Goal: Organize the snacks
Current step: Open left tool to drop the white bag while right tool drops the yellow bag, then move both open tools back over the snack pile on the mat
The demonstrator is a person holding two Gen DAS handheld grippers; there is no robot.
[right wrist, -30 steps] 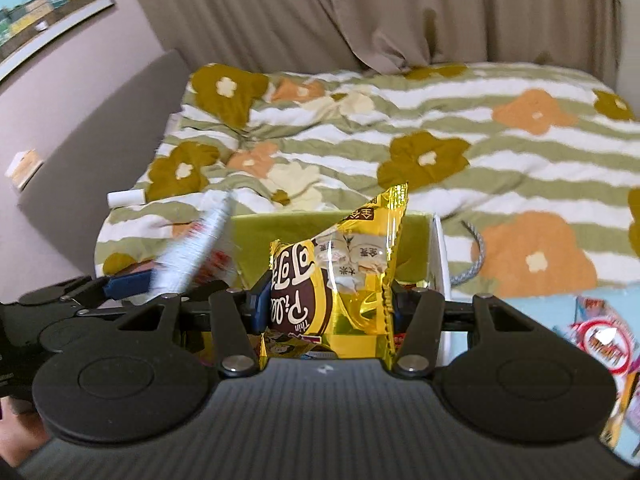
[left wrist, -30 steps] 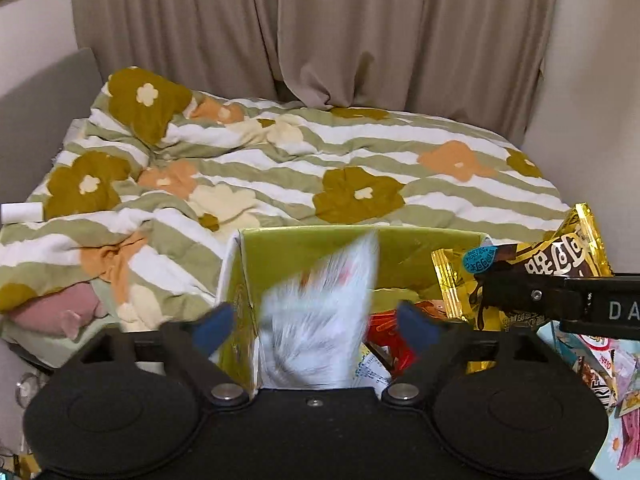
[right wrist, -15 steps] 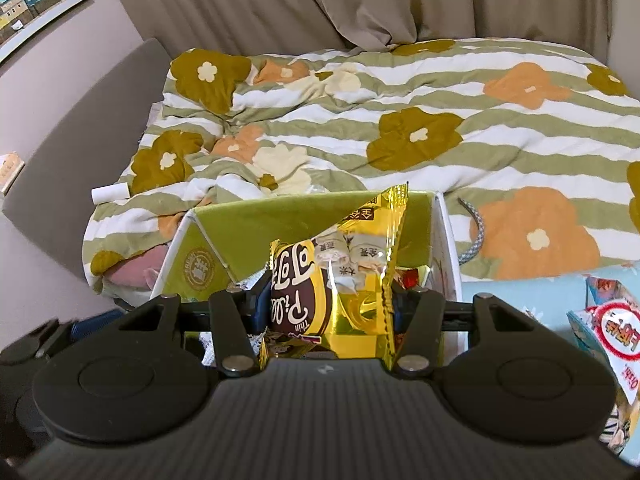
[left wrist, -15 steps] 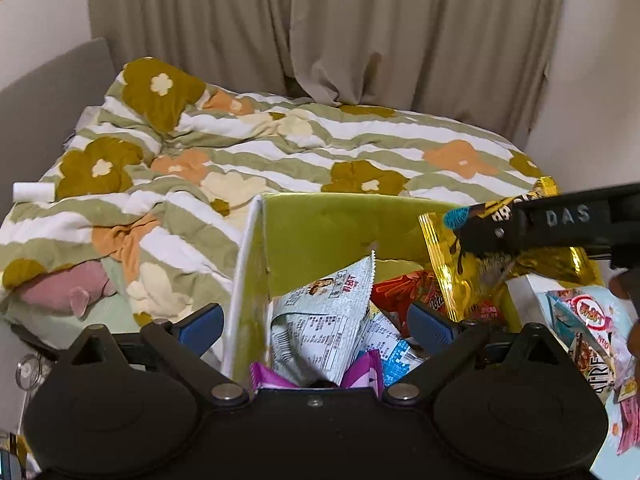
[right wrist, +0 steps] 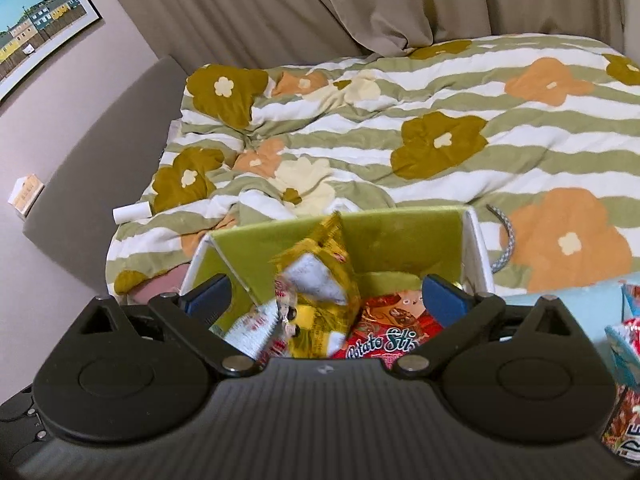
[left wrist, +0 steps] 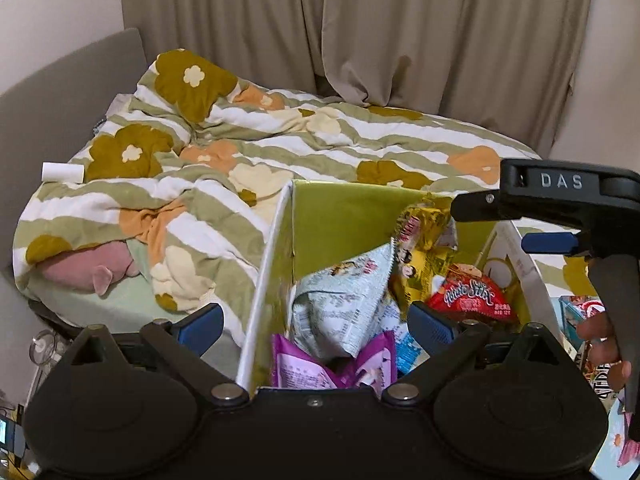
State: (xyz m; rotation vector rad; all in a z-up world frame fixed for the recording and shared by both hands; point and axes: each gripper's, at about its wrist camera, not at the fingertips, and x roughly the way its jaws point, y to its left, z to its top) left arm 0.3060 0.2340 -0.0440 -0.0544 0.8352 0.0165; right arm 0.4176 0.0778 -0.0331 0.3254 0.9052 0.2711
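A white box with a green inside [left wrist: 340, 216] stands on the bed and holds several snack bags. A pale blue bag [left wrist: 344, 300], a yellow bag [left wrist: 424, 256], a red Potato Stix bag [left wrist: 472, 294] and a purple bag [left wrist: 304, 368] lie in it. My left gripper [left wrist: 316, 322] is open and empty, straddling the box's left wall. My right gripper [right wrist: 326, 294] is open above the box [right wrist: 396, 232]; the yellow bag [right wrist: 316, 280] sits loose between its fingers, beside the red bag [right wrist: 392, 328]. The right gripper also shows in the left wrist view [left wrist: 520, 220].
A flowered striped quilt [left wrist: 280, 152] covers the bed behind the box. More snack packs lie on a light blue surface at the right [right wrist: 624, 320]. A white roll [left wrist: 62, 171] lies at the bed's left edge. Curtains hang behind.
My left gripper let the pale blue bag drop into the box. My right gripper opened and the yellow bag fell from it into the box.
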